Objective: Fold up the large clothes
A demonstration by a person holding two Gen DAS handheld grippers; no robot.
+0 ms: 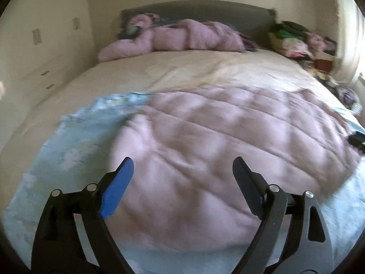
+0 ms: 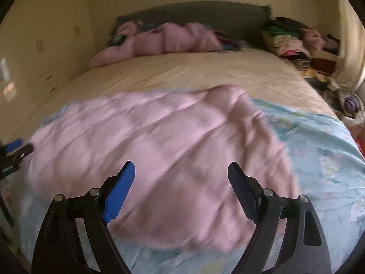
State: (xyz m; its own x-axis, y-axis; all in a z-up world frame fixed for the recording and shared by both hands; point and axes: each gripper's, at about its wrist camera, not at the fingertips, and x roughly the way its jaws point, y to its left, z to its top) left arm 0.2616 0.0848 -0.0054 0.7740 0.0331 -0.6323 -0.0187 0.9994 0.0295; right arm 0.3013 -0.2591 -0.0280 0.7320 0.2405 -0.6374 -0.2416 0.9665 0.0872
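Observation:
A large pink quilted cover (image 1: 216, 148) (image 2: 159, 148) lies spread on the near half of the bed, on top of a light blue patterned sheet (image 1: 75, 141) (image 2: 319, 155). My left gripper (image 1: 182, 166) hangs above the pink cover with its jaws wide apart and nothing between them. My right gripper (image 2: 180, 171) is likewise open and empty over the pink cover. The left gripper's fingertips (image 2: 16, 148) show at the left edge of the right wrist view; the right gripper's tip (image 1: 357, 139) shows at the right edge of the left wrist view.
The cream bedsheet (image 1: 182, 68) covers the far half of the bed. Bunched pink bedding (image 1: 182, 36) lies along the grey headboard (image 1: 205, 9). A heap of mixed clothes (image 1: 301, 38) sits at the far right corner. Cream cupboards and drawers (image 1: 45, 45) stand on the left.

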